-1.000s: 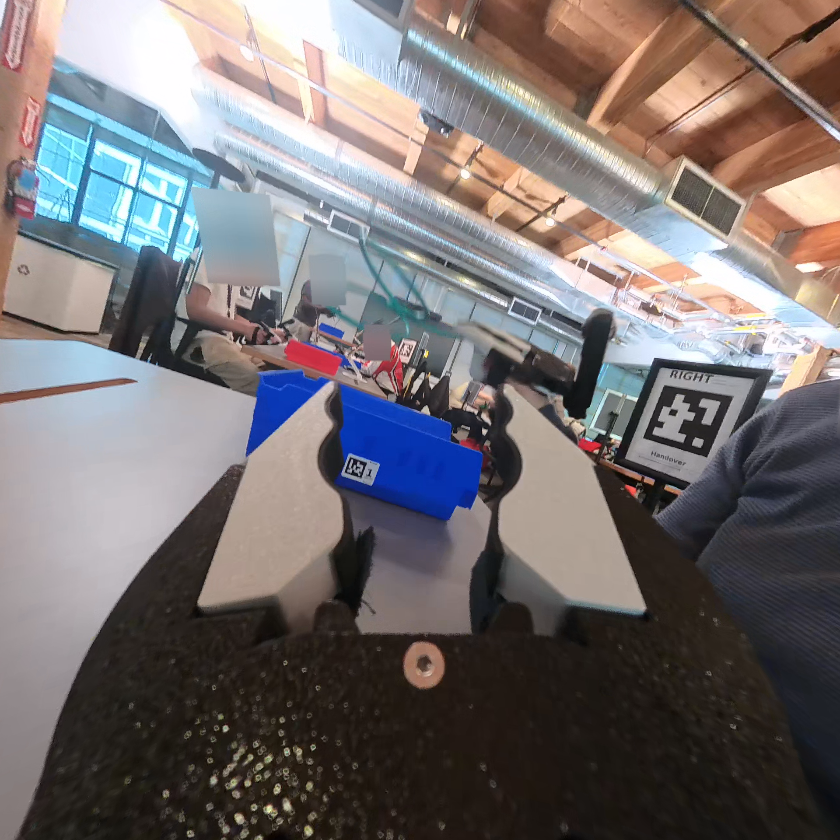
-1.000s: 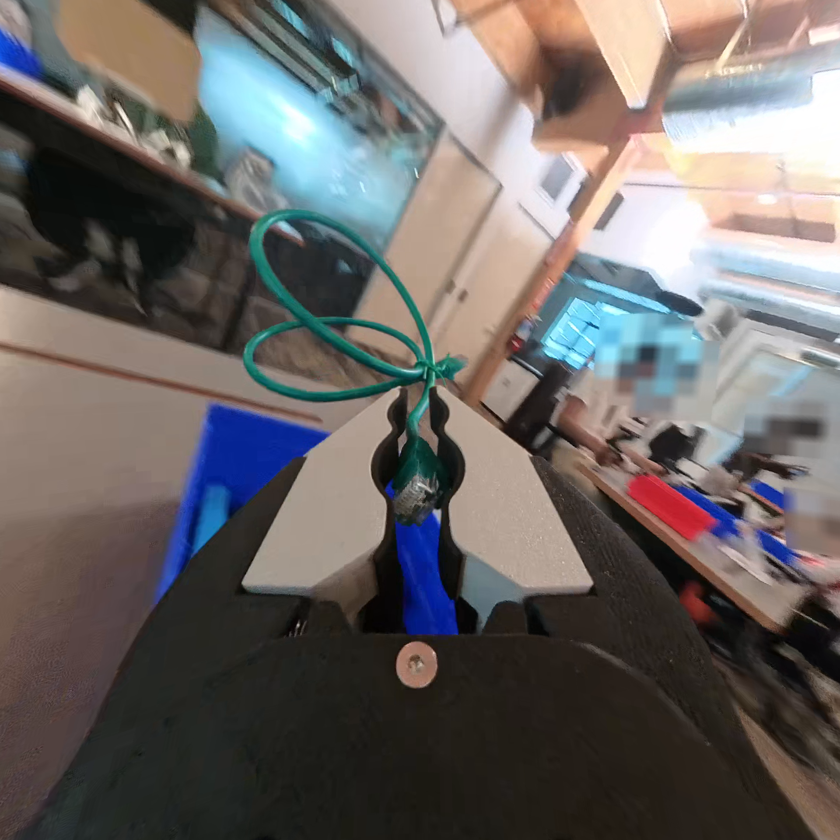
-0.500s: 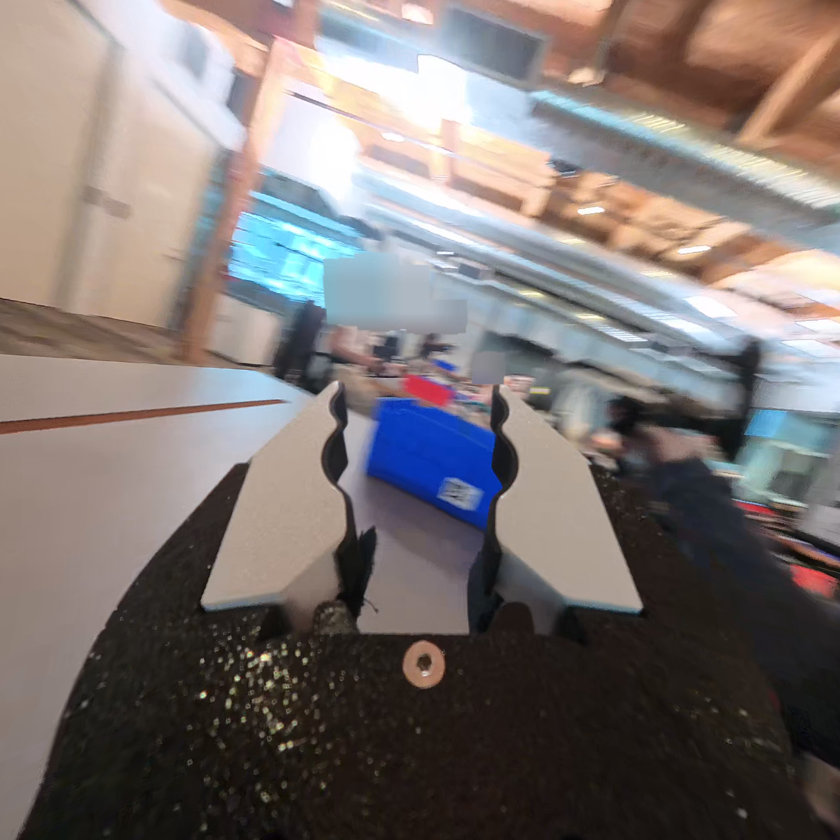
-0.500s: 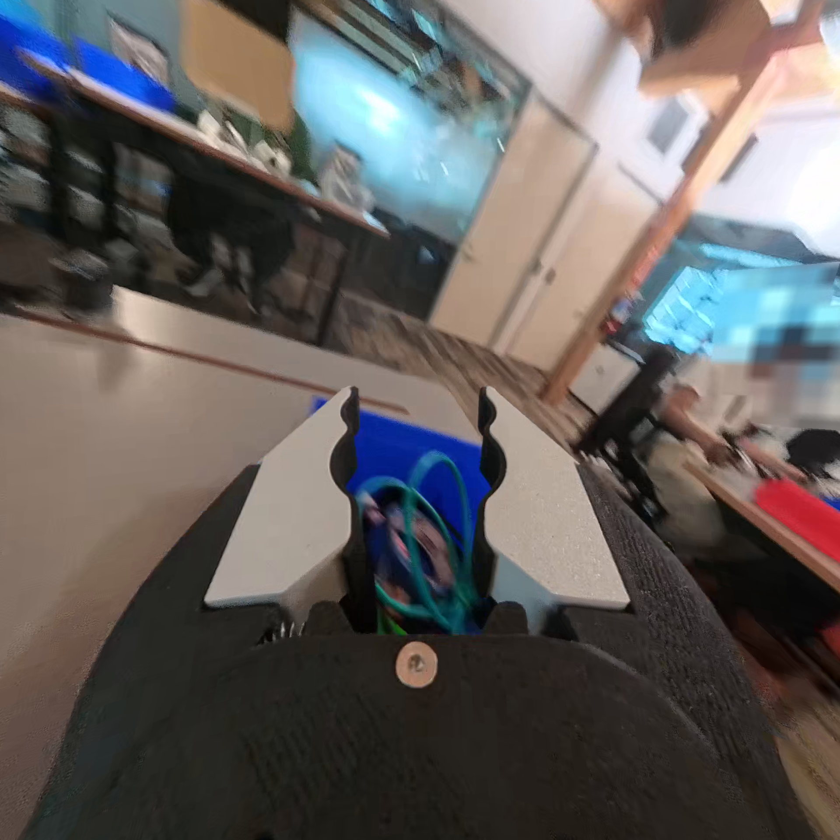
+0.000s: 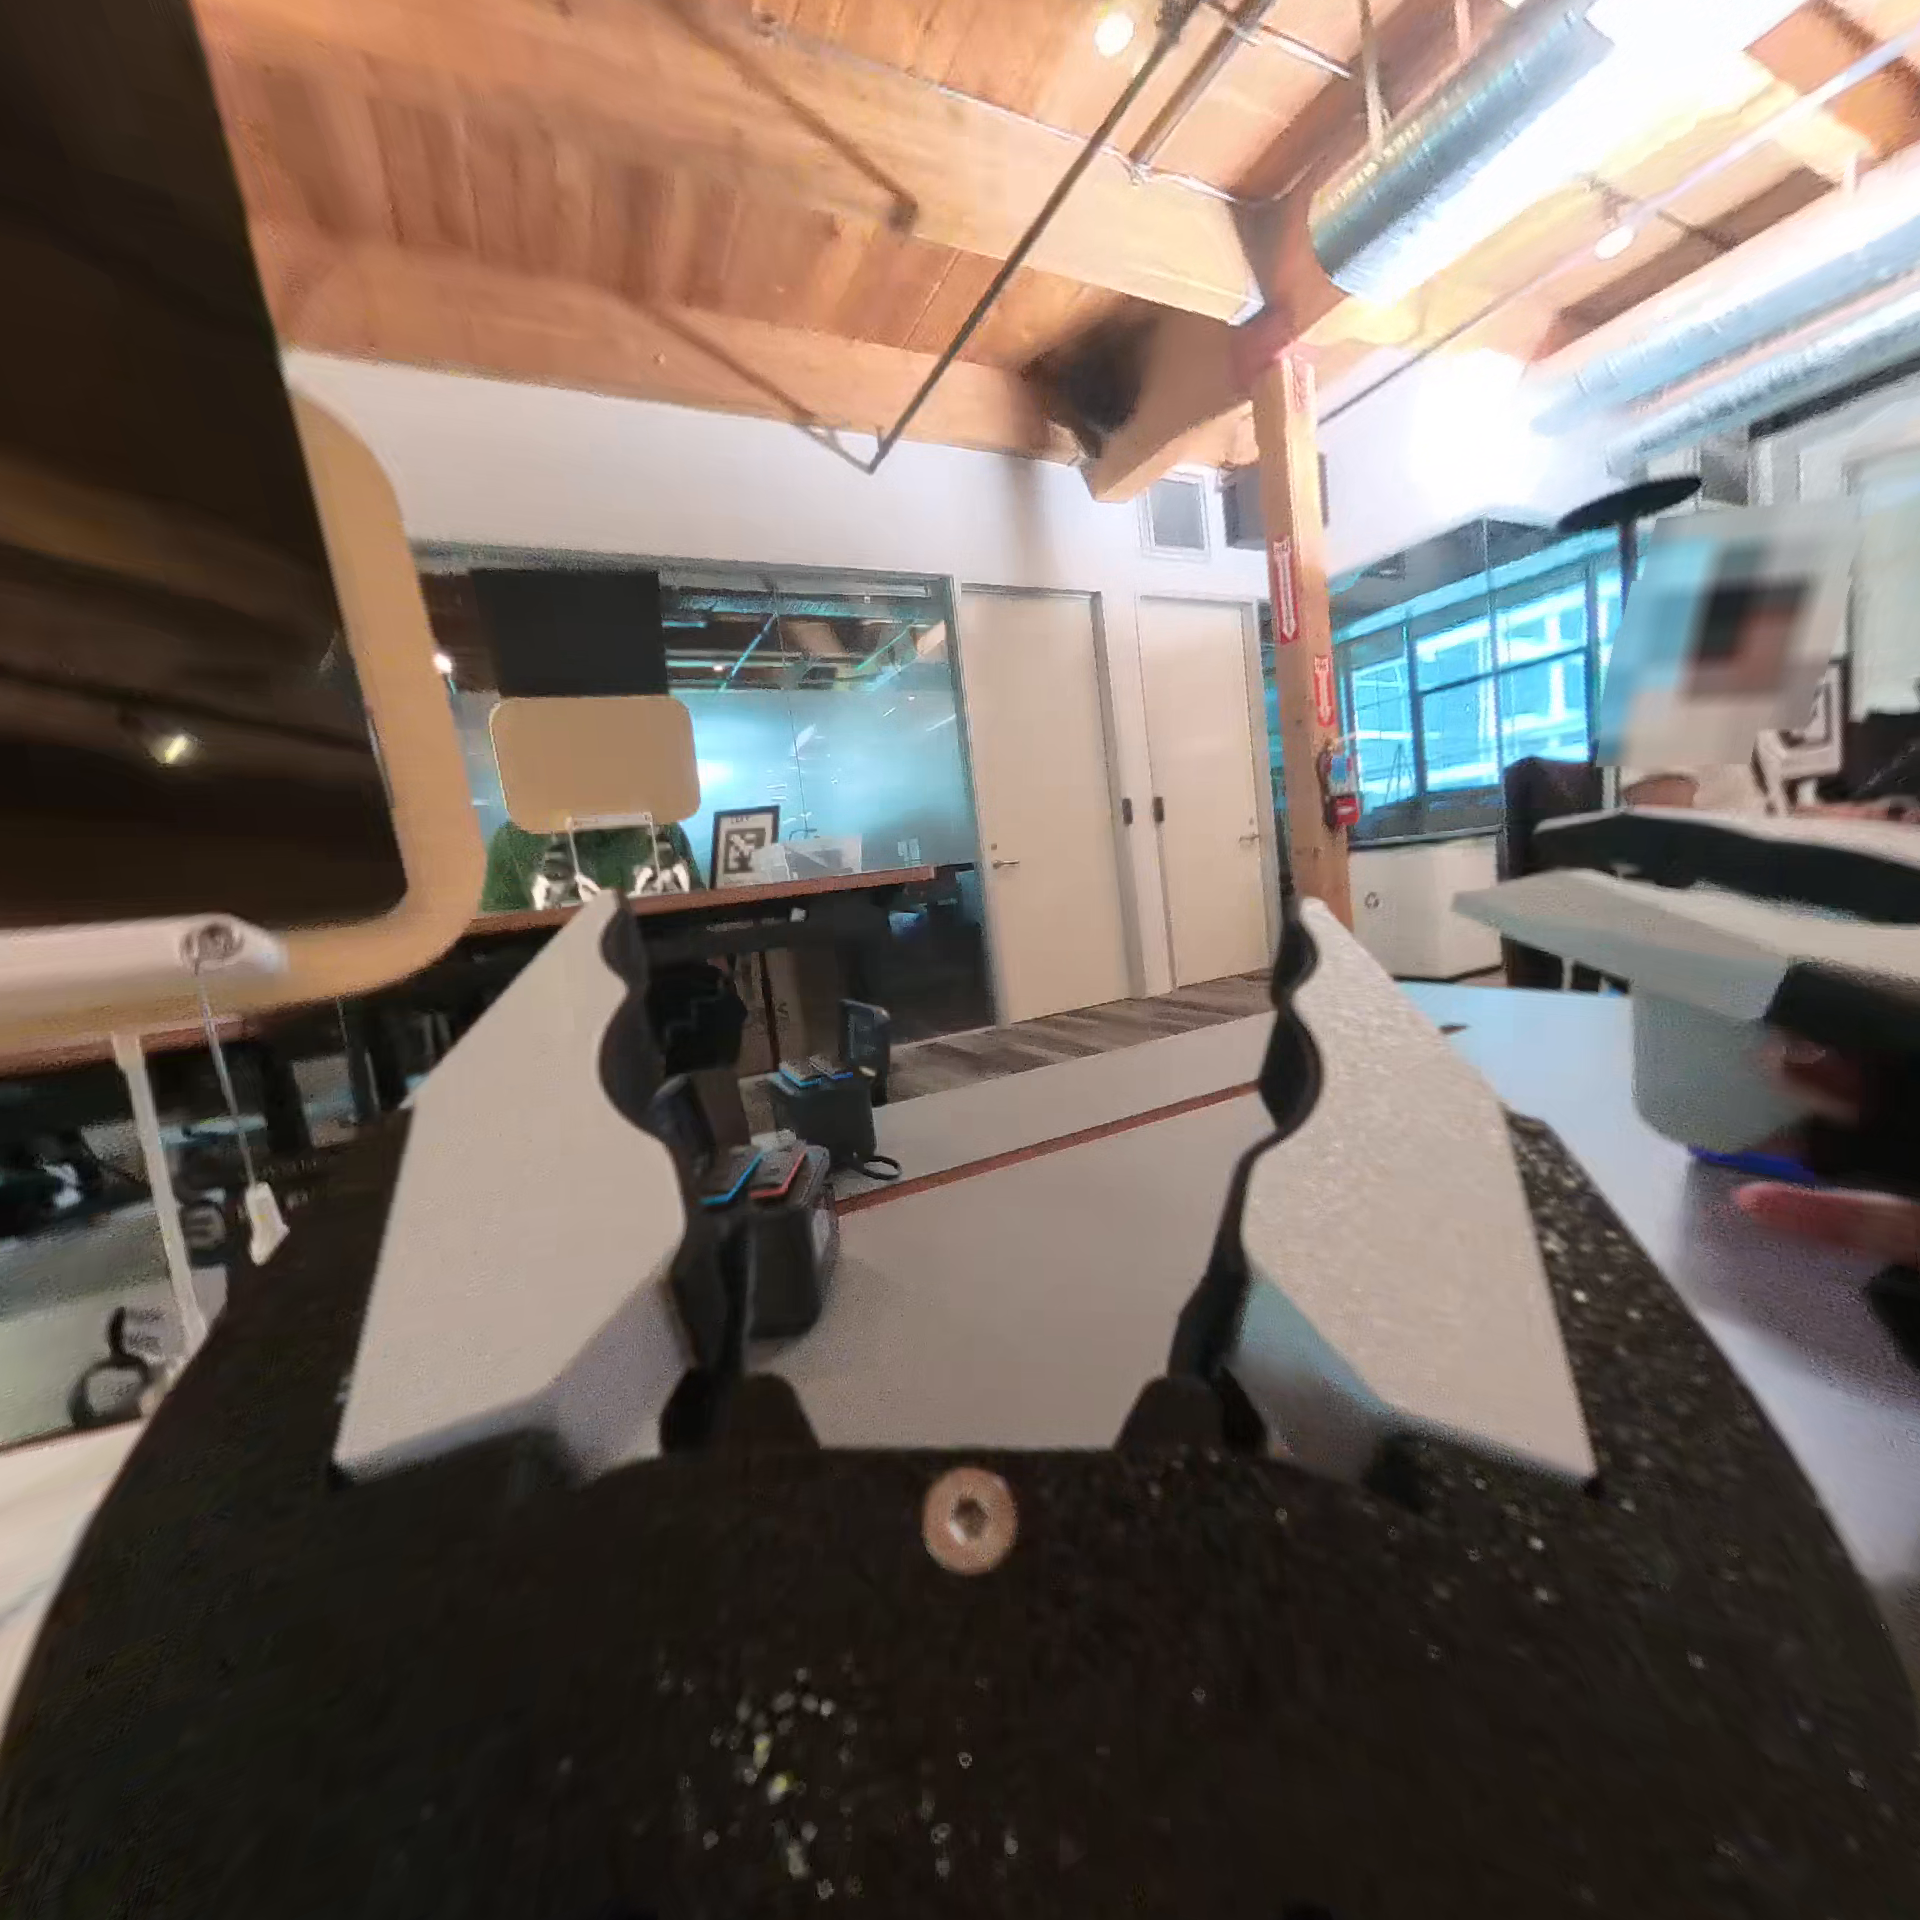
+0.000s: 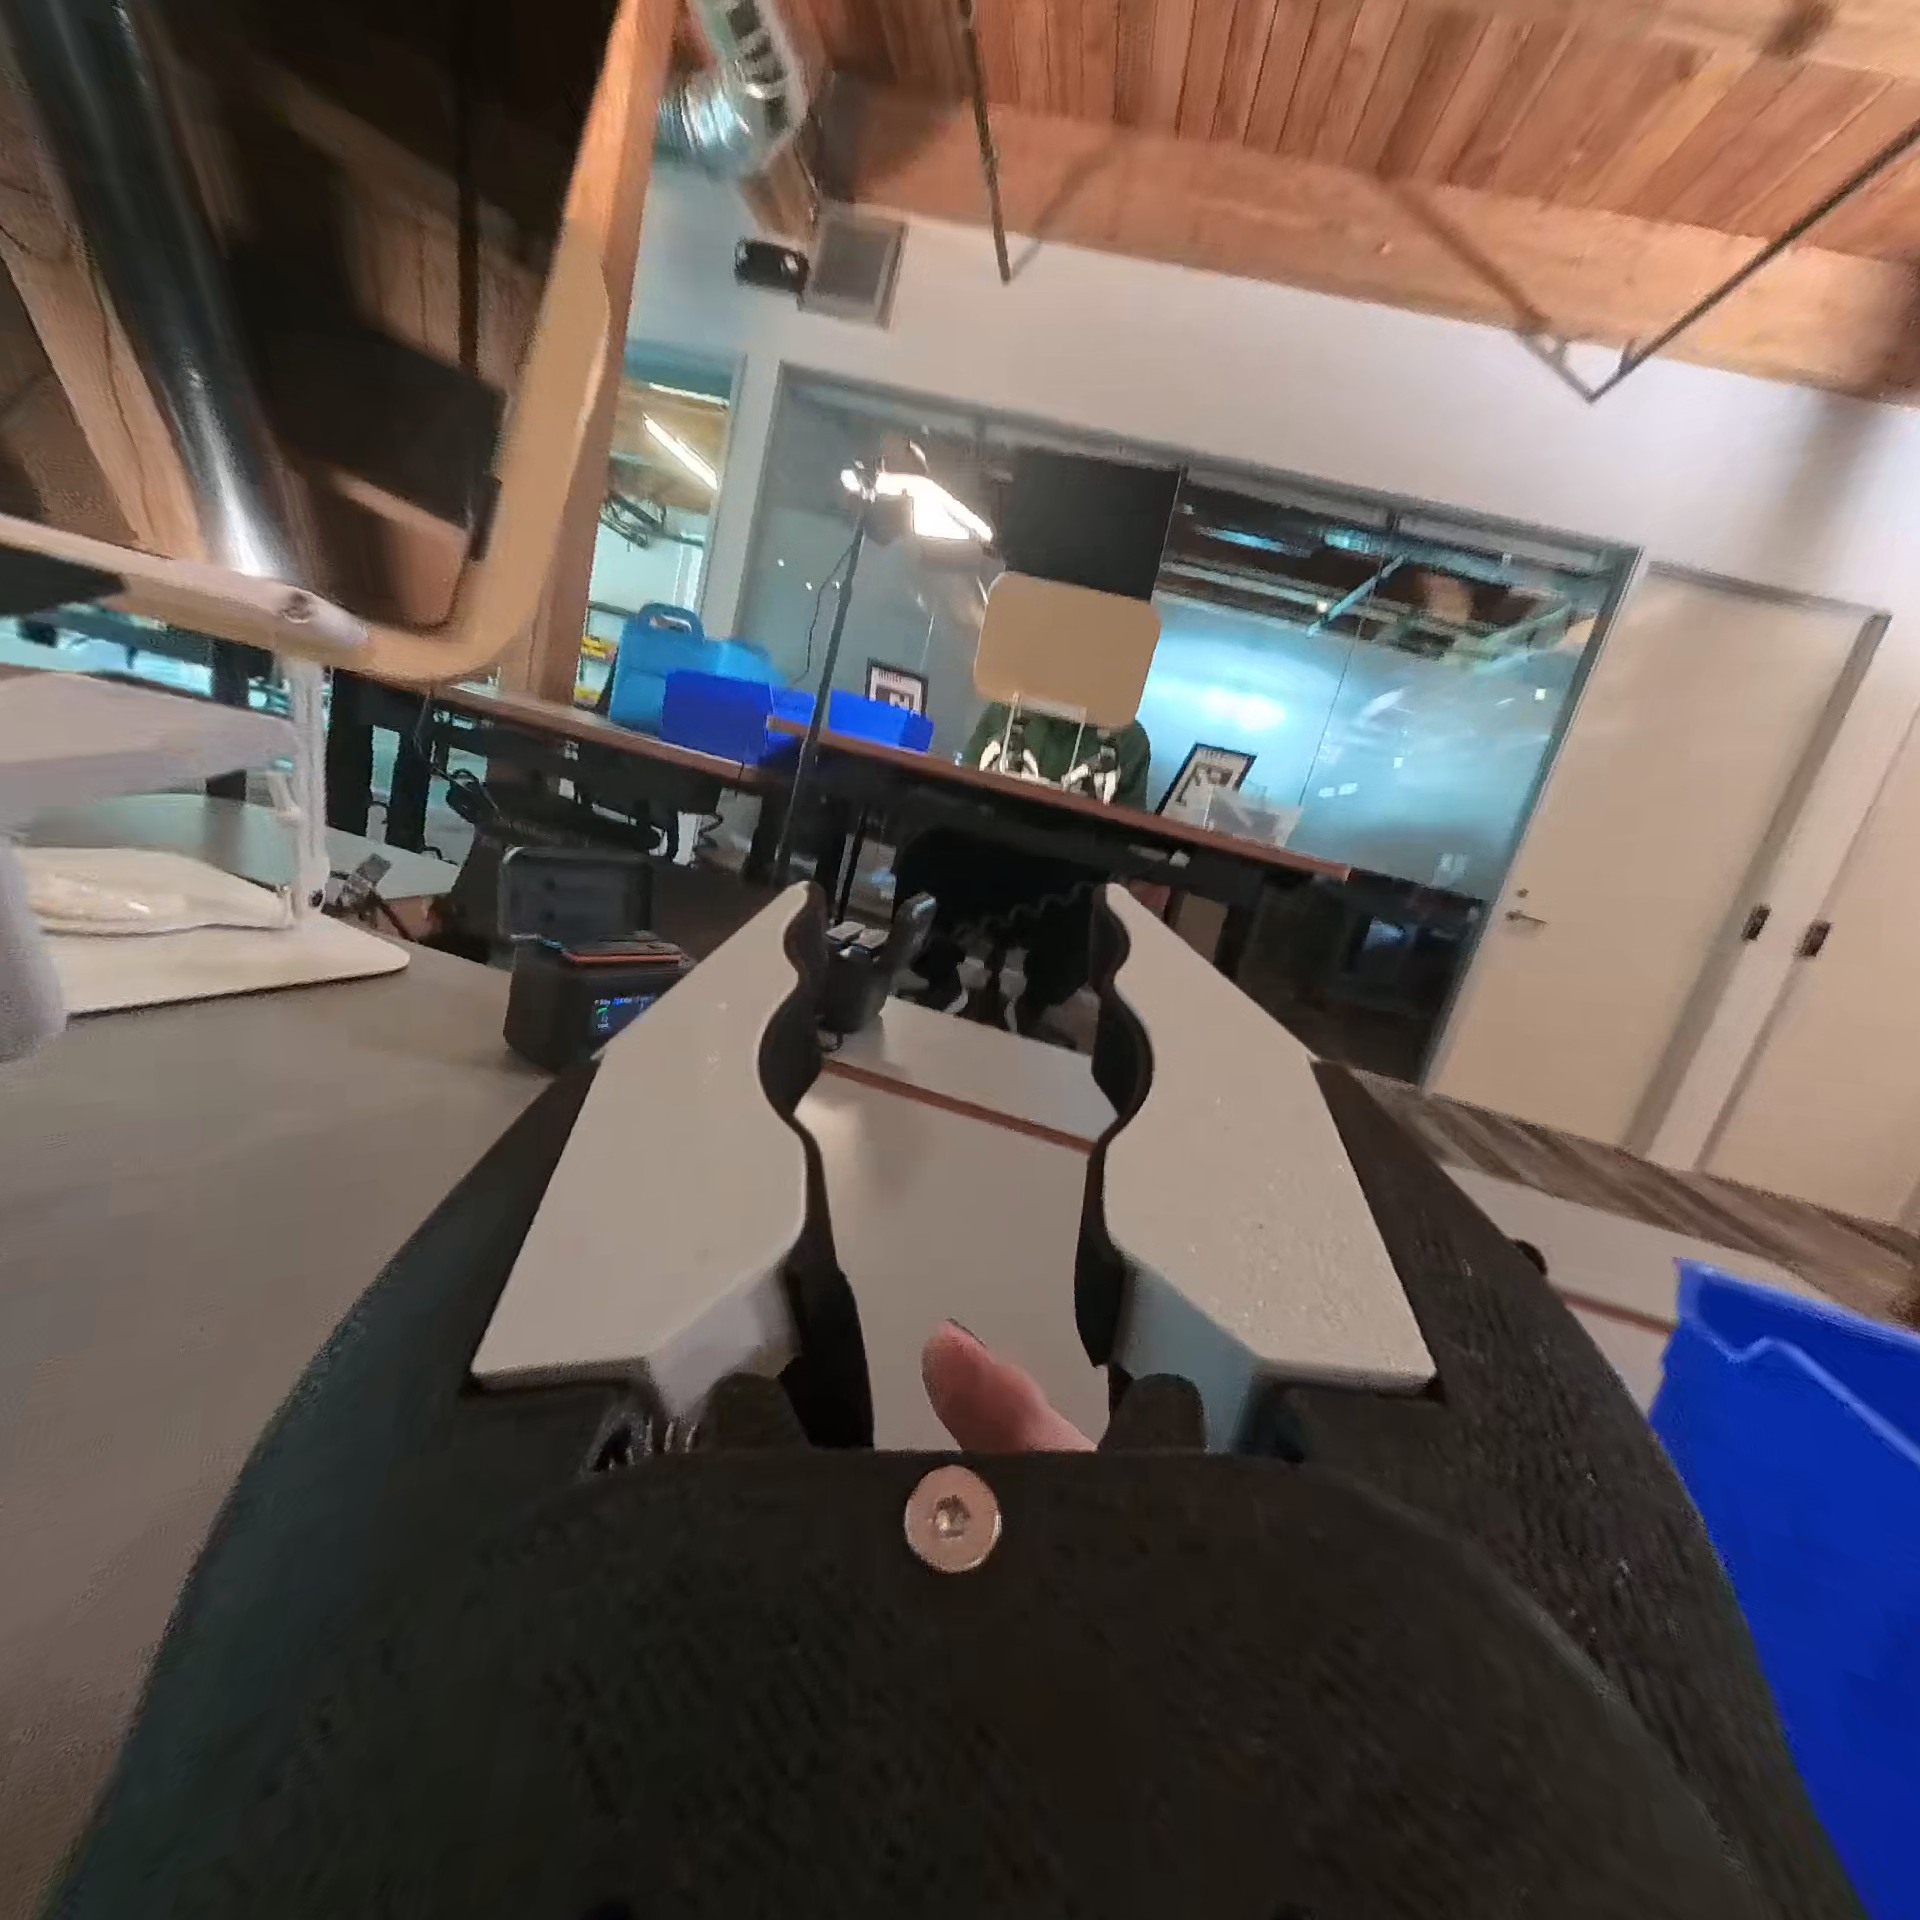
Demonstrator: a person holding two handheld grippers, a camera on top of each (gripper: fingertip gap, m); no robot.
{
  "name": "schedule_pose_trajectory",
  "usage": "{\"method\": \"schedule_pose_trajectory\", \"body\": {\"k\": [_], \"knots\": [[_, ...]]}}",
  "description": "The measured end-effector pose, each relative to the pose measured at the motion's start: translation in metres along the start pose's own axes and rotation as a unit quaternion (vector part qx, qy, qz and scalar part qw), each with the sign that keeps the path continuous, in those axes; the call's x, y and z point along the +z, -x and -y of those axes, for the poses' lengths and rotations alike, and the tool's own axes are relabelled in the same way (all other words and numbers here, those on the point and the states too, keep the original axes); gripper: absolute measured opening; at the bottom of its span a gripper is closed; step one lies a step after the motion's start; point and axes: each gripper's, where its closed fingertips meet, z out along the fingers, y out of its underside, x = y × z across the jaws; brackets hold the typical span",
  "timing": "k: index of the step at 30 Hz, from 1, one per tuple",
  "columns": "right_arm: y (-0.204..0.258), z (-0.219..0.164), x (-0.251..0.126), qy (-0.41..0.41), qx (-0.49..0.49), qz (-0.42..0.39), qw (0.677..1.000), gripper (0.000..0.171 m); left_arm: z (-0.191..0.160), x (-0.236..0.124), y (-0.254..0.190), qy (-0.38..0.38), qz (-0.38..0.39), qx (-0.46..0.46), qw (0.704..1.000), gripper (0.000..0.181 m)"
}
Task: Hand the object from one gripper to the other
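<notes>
My left gripper (image 5: 956, 935) is open and empty, held low over the grey table (image 5: 997, 1309). My right gripper (image 6: 954, 904) is also open and empty; a person's fingertip (image 6: 987, 1392) shows between the bases of its fingers. The right gripper also shows blurred at the right edge of the left wrist view (image 5: 1662, 966). The blue bin (image 6: 1797, 1475) stands at the right edge of the right wrist view. The green cable is in neither view.
A small black charger box (image 5: 774, 1236) stands on the table ahead; it also shows in the right wrist view (image 6: 582, 1003). A white stand (image 6: 208, 961) with a panel on it is at the left. Desks and seated people are behind.
My right gripper opened and let the green cable go over the blue bin. Both grippers then swung to face the room. The left gripper's jaws stand wider apart.
</notes>
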Motion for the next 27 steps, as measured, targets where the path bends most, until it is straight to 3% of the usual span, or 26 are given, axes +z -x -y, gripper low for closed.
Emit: {"method": "schedule_pose_trajectory", "body": {"k": [5,10,11,14,17,20,23,25,27], "knots": [[-0.004,-0.019,-0.007,0.032,-0.005,0.006,0.999,0.042,-0.016,0.005,-0.027,0.041,-0.052,-0.003,0.998,0.128],[-0.002,-0.025,-0.005,0.044,-0.009,0.01,0.999,0.041,0.0,-0.002,-0.031,0.017,-0.053,0.039,0.998,0.114],[0.0,-0.026,-0.005,0.044,-0.014,0.014,0.999,0.04,0.004,-0.003,-0.031,0.013,-0.054,0.046,0.997,0.107],[0.005,-0.029,-0.004,0.053,-0.033,0.024,0.998,0.038,0.017,-0.008,-0.044,0.045,-0.115,0.02,0.992,0.052],[0.009,-0.029,-0.004,0.055,-0.043,0.033,0.997,0.033,0.043,-0.013,-0.045,0.076,-0.146,-0.011,0.986,0.043],[0.013,-0.03,-0.004,0.056,-0.049,0.042,0.996,0.03,0.072,-0.033,-0.011,0.131,-0.1,-0.007,0.986,0.039],[0.015,-0.03,-0.004,0.056,-0.056,0.046,0.996,0.029,0.088,-0.069,0.063,0.227,0.007,0.037,0.973,0.034],[0.015,-0.03,-0.004,0.055,-0.054,0.046,0.996,0.028,0.082,-0.101,0.108,0.322,0.04,0.023,0.946,0.026],[0.013,-0.029,-0.004,0.054,-0.048,0.044,0.996,0.027,0.065,-0.149,0.146,0.449,0.08,-0.018,0.89,0.03]]}}
